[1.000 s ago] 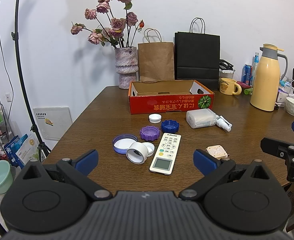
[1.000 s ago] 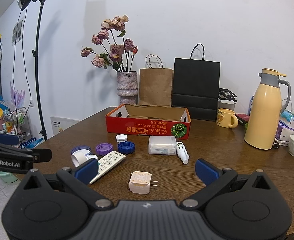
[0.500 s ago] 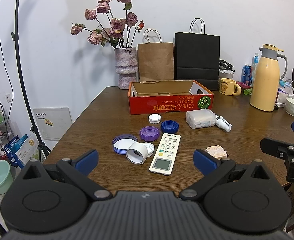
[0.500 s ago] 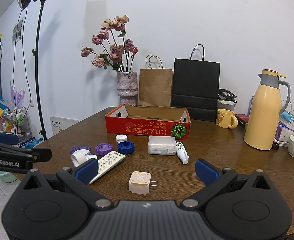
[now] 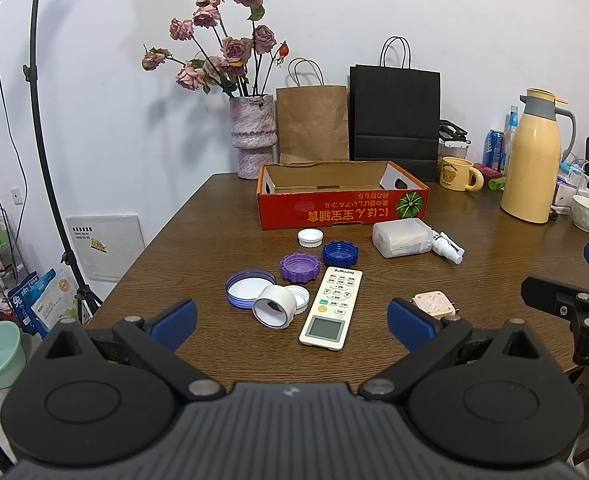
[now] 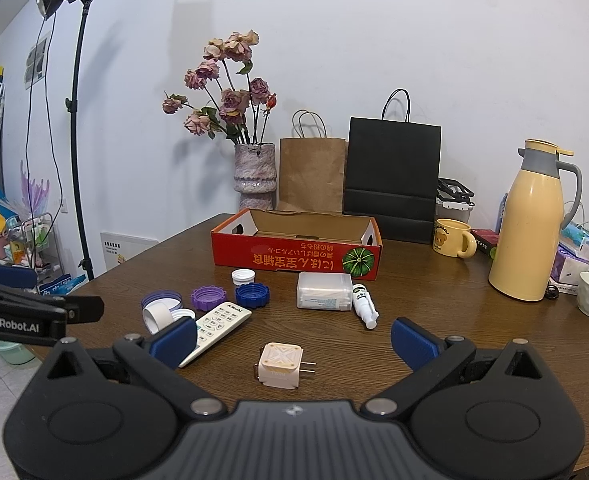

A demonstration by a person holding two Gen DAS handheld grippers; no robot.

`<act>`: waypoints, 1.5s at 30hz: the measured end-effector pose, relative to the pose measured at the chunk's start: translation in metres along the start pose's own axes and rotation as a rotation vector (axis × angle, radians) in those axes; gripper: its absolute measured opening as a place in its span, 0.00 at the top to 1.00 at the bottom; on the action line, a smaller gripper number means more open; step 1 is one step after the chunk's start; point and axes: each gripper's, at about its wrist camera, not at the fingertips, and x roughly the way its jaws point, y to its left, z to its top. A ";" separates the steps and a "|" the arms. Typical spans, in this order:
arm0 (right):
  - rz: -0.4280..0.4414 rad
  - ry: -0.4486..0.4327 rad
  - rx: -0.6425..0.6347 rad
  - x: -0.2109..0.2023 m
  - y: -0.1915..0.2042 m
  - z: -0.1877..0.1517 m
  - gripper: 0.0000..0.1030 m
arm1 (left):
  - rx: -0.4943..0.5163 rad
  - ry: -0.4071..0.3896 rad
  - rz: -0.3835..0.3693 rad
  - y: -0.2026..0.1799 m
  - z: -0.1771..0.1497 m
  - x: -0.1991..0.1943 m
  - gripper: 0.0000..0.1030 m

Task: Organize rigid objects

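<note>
Nothing has moved in the last second: the left gripper [image 5: 290, 322] and right gripper [image 6: 294, 340] hover spread and empty at the near table edge, while remote [image 5: 331, 306], caps [image 5: 299, 267] and plug adapter [image 6: 280, 365] lie unsorted before the empty red box [image 6: 296, 254], so organizing hasn't started.

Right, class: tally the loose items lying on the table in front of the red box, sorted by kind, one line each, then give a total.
Lids and caps: 5 (white, dark blue, purple, lilac-rimmed, small white)
Tape roll: 1
Remote control: 1
Plug adapter: 1
Clear plastic box: 1
Small spray bottle: 1
Total: 10
</note>
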 end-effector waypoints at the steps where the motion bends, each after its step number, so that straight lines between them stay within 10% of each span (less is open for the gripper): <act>1: 0.000 0.000 0.000 0.000 0.000 0.000 0.00 | 0.000 0.000 0.000 0.000 0.000 -0.001 0.00; 45: 0.008 0.126 -0.012 0.071 -0.005 -0.017 0.00 | 0.028 0.078 0.027 -0.005 0.007 0.067 0.00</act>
